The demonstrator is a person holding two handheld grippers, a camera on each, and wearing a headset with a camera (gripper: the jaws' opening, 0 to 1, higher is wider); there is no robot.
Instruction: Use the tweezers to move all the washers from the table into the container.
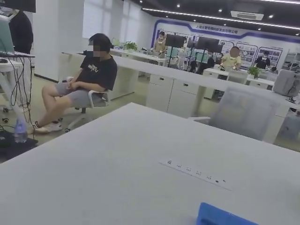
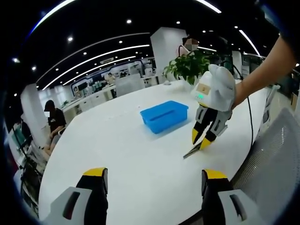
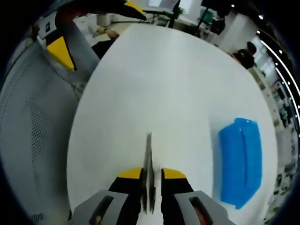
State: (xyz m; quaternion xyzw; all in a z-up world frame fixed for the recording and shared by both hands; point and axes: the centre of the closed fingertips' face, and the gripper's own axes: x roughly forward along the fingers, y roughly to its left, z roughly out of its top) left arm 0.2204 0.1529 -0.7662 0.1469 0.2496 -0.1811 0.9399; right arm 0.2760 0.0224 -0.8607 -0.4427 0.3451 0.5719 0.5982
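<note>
In the right gripper view my right gripper (image 3: 151, 174) is shut on metal tweezers (image 3: 149, 157), which point forward over the white table (image 3: 154, 84). The blue container (image 3: 241, 161) lies to their right, apart from the tips. The left gripper view looks across at the right gripper (image 2: 200, 140), tilted down with the tweezers (image 2: 191, 152) close above the table, and at the open-topped blue container (image 2: 164, 116) behind it. My left gripper (image 2: 154, 176) is open with nothing between its yellow-tipped jaws. It also hangs at the right gripper view's upper left (image 3: 96, 27). A corner of the container (image 1: 225, 218) shows low in the head view.
A grey mesh chair (image 2: 276, 159) stands at the table's near edge, beside the right gripper. A potted plant (image 2: 190, 65) sits at the far end. A socket strip (image 1: 197, 173) is set into the tabletop. A person sits on a chair (image 1: 79, 89) beyond the table.
</note>
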